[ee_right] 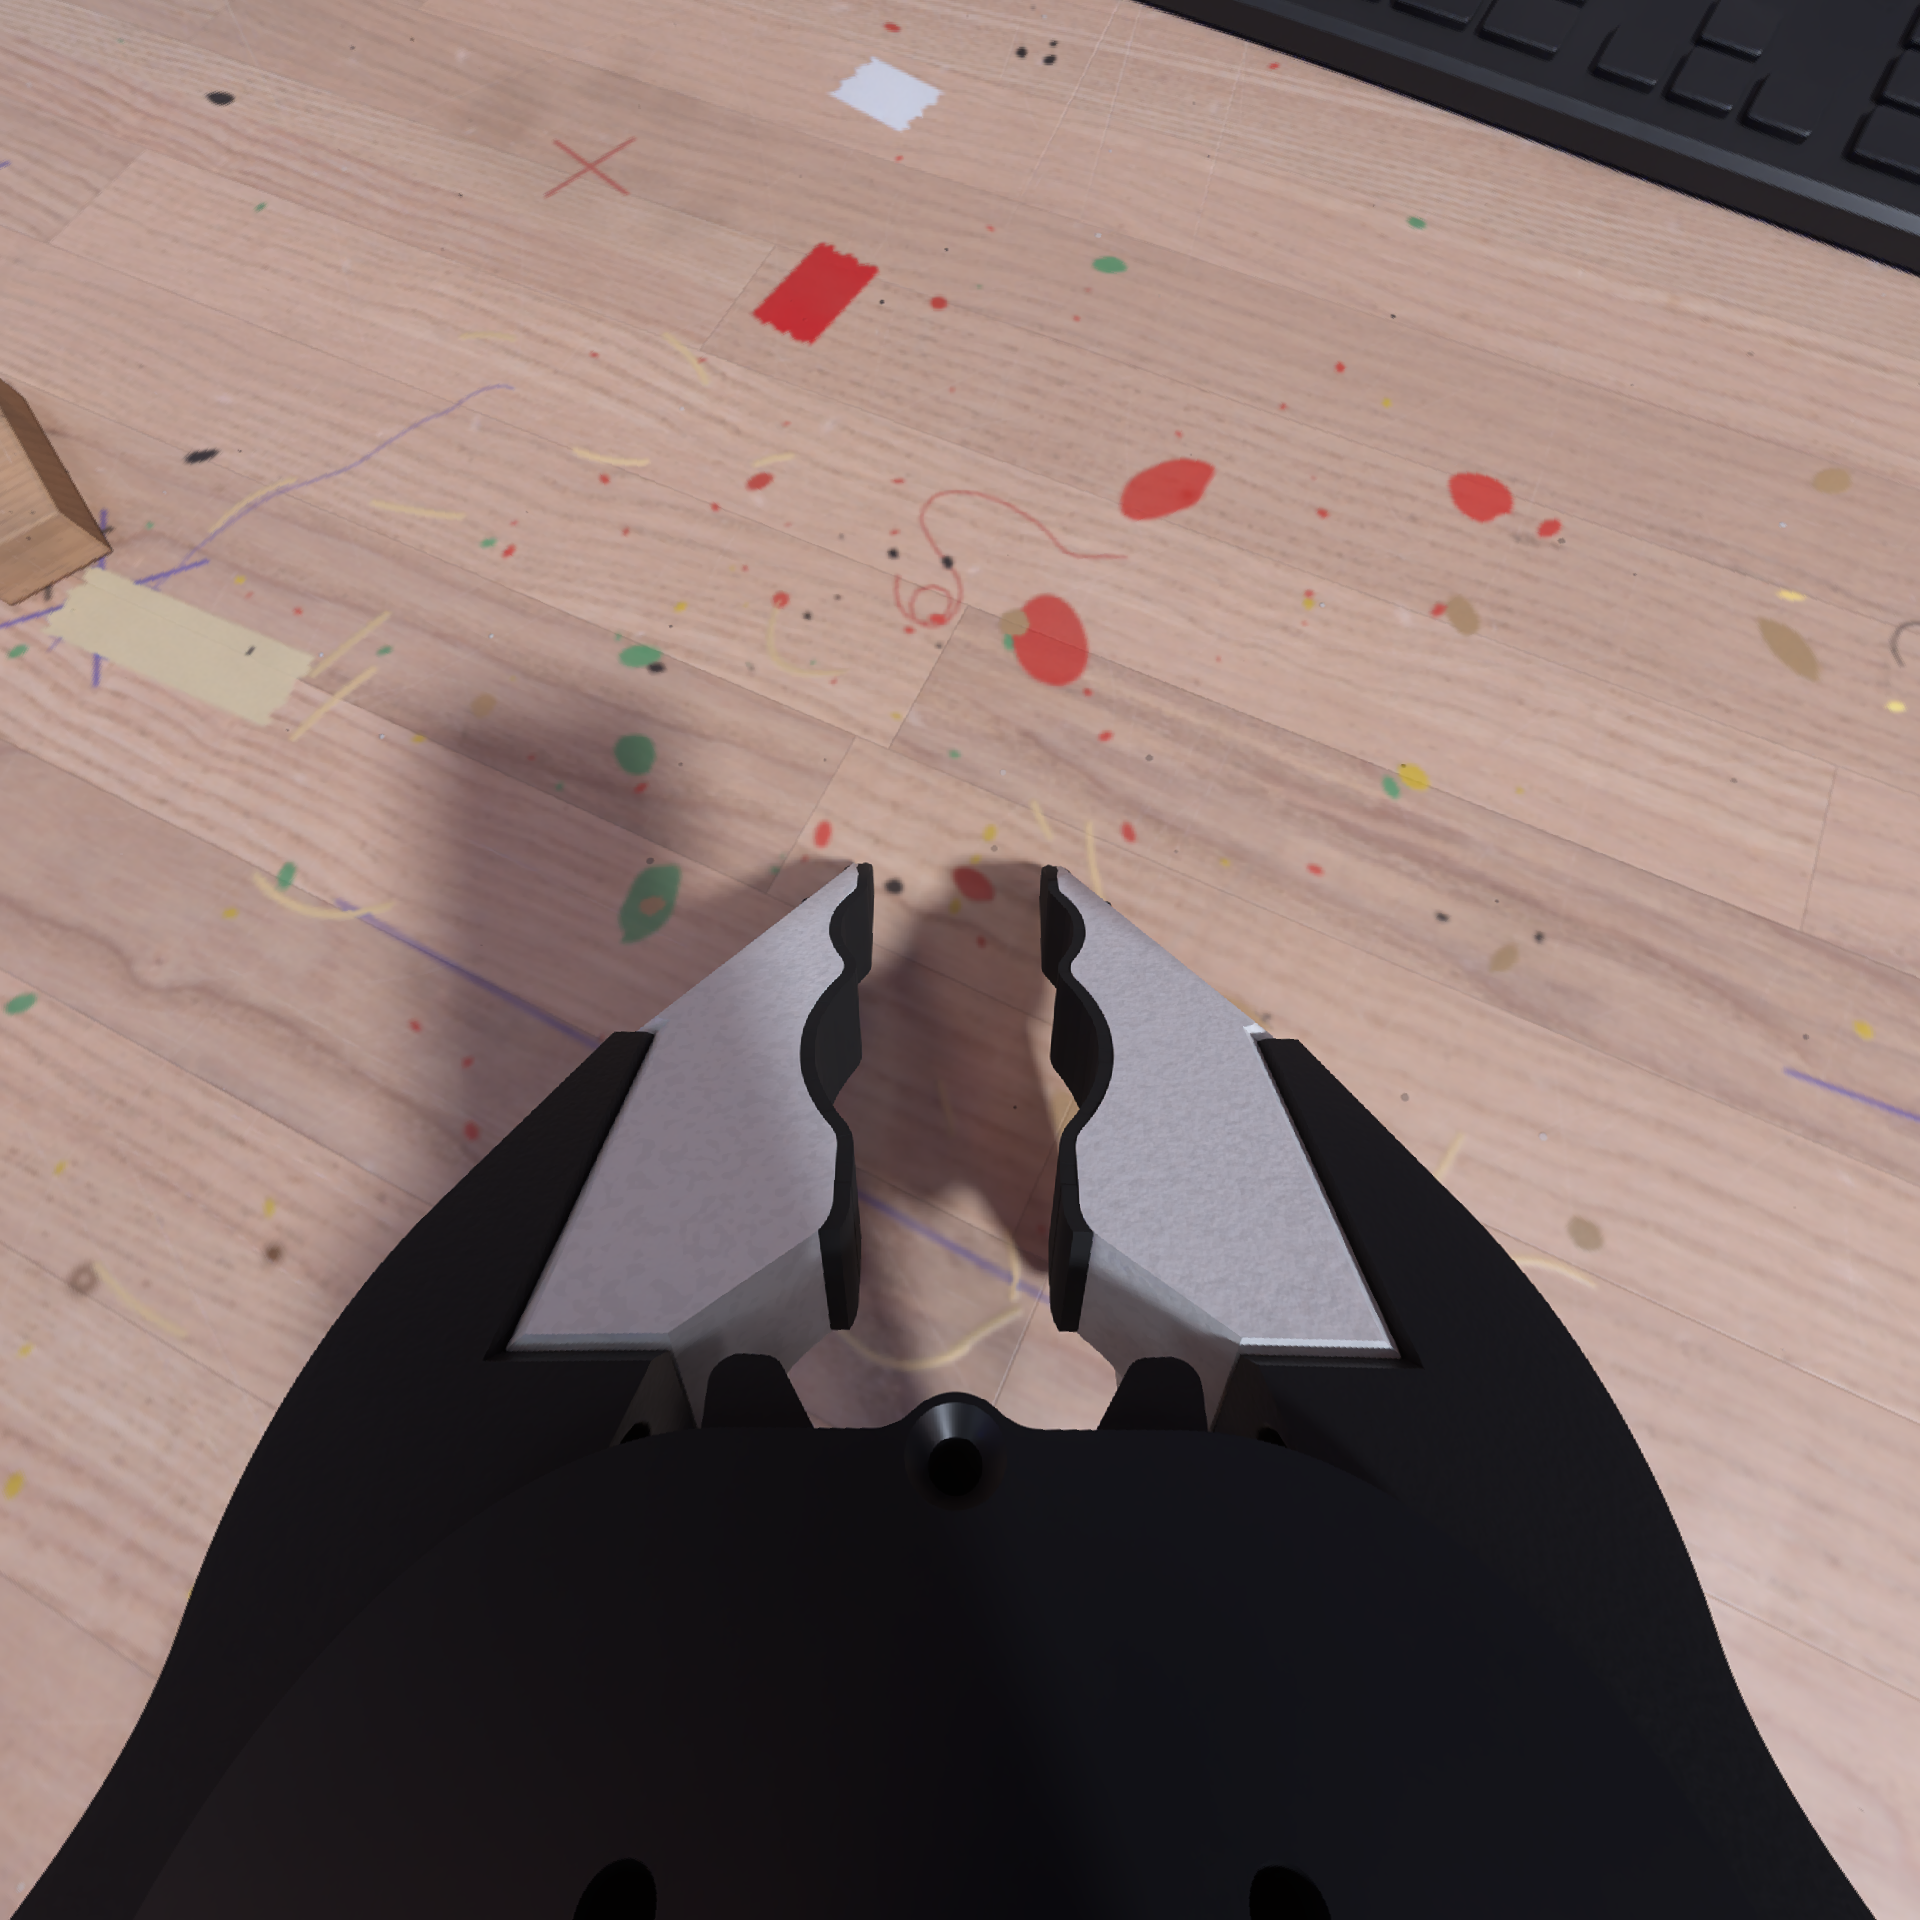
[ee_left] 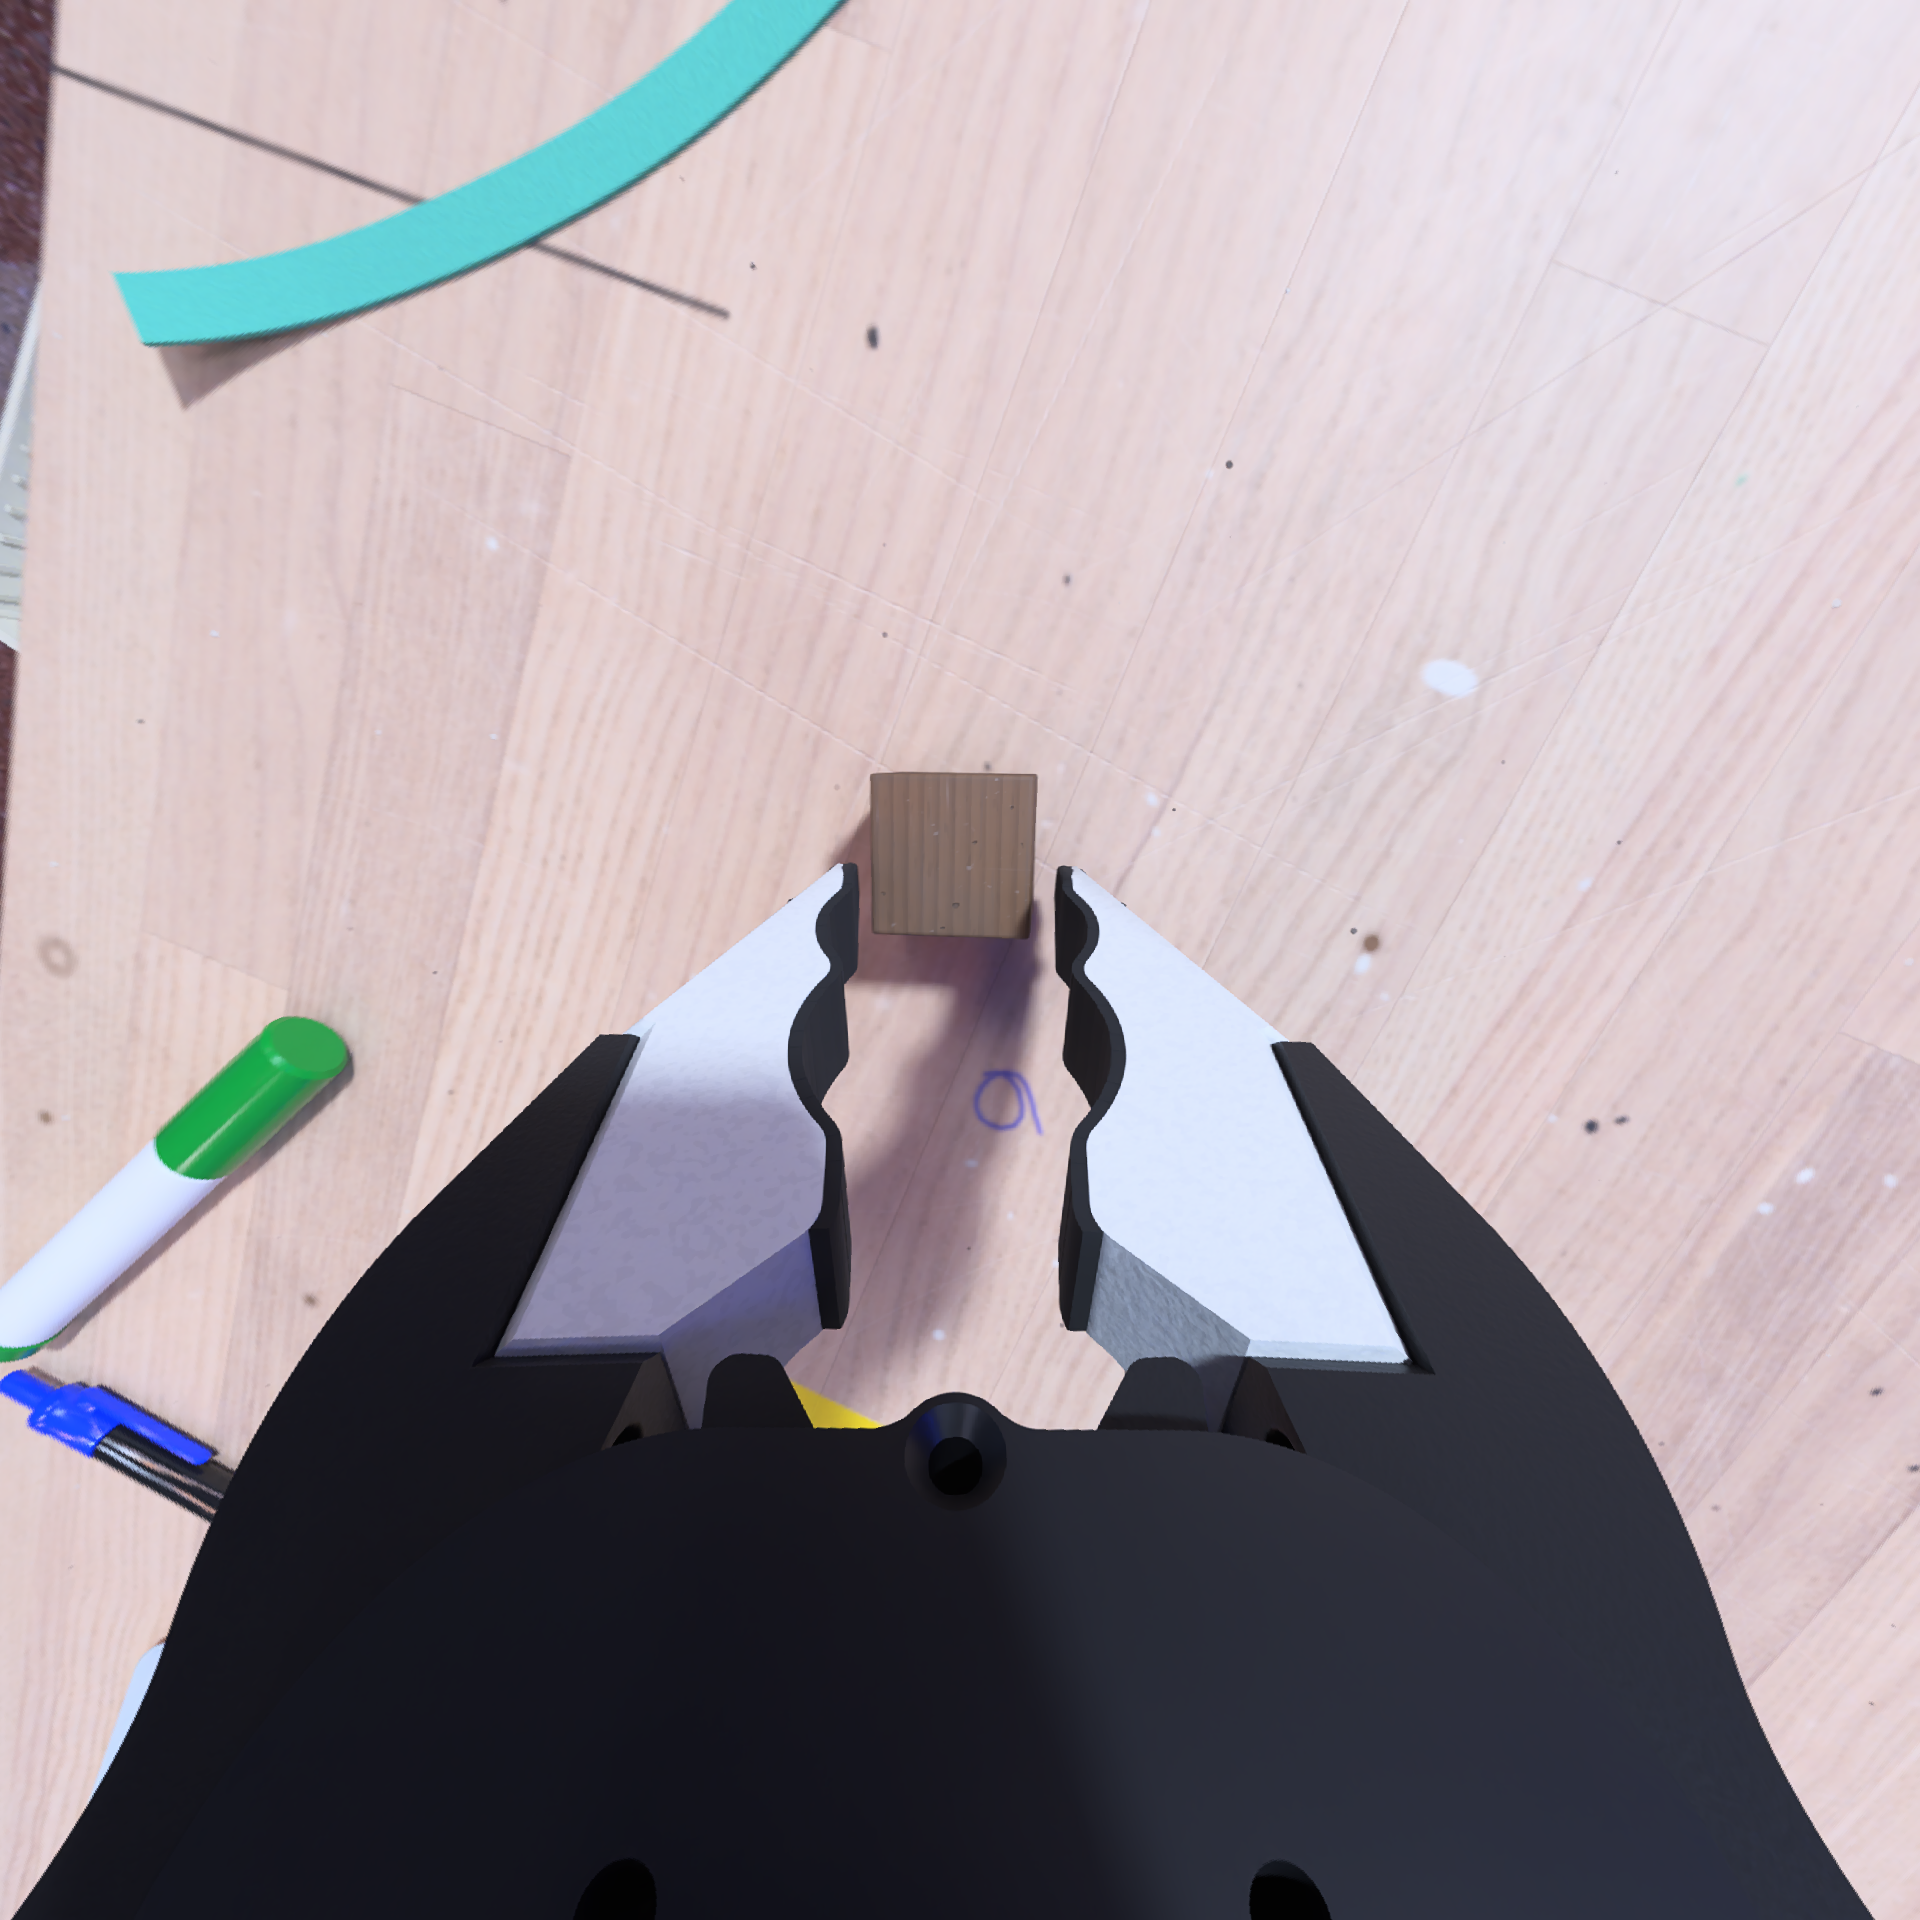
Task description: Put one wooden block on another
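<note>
1. Wooden block [ee_left: 953,854] sitting on the tabletop [ee_left: 1351,416], just ahead of the left gripper [ee_left: 956,883], lined up with the gap between the tips; not clasped, contact with either tip not clear.
2. Left gripper spread wide, nothing between the jaws but bare table and a small blue pen squiggle [ee_left: 1006,1101].
3. Only in the left wrist view: a teal strip [ee_left: 488,197] curving across the upper left, a thin dark line [ee_left: 582,265] running under it, a green-capped white marker [ee_left: 177,1169] at the left edge, a blue-capped pen [ee_left: 104,1418] just below that, a sliver of something yellow [ee_left: 836,1411] at the gripper's base.
4. Only in the right wrist view: a second wooden block [ee_right: 36,509] cut off by the left edge, touching or just beside a tan piece of tape [ee_right: 177,644]; a black keyboard [ee_right: 1662,94] in the upper right corner.
5. Right gripper [ee_right: 956,883] likewise parted, holding nothing, hovering over the table [ee_right: 1455,935], well apart from that second block.
6. Same view, on the surface: red tape patch [ee_right: 816,293], white tape patch [ee_right: 886,94], red pen cross [ee_right: 589,166], splashes of red, green and yellow paint, purple pen lines.
7. Pale wood-plank tabletop in both views; cleaner under the left gripper, with only small dark and white specks.
</note>
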